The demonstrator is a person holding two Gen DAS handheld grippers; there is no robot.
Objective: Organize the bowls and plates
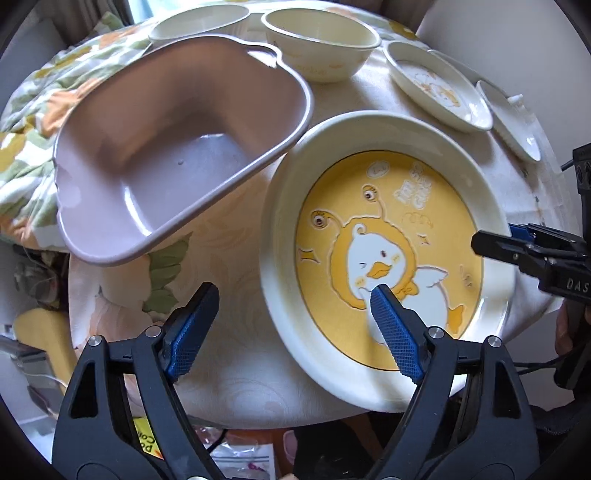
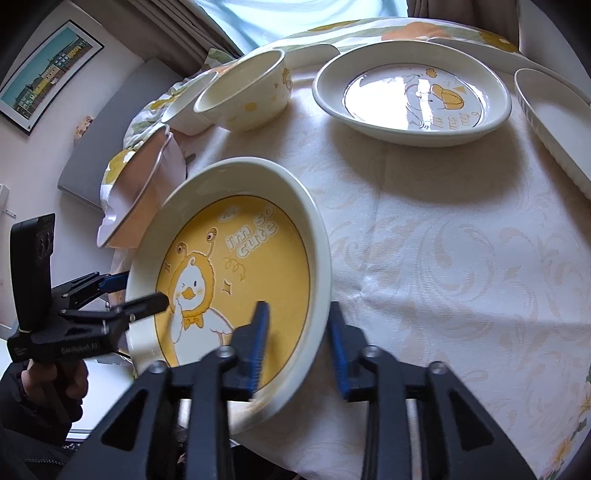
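A round cream plate with a yellow duck picture [image 1: 388,229] [image 2: 236,266] lies tilted at the table's front edge. My left gripper [image 1: 295,306] [image 2: 144,291] is open and straddles the plate's rim, one finger over the duck picture, one outside. My right gripper [image 2: 299,332] [image 1: 495,240] straddles the opposite rim, jaws close to the rim; contact is unclear. A mauve plastic tub [image 1: 177,147] [image 2: 140,184] stands left of the plate. A cream bowl [image 1: 321,40] [image 2: 243,88] stands behind.
A second cream bowl [image 1: 195,22] [image 2: 188,107] is at the back. A white duck plate [image 1: 436,85] [image 2: 413,92] and a ribbed white dish [image 1: 509,118] [image 2: 554,125] sit at the right. The cream patterned tablecloth [image 2: 443,258] covers the round table.
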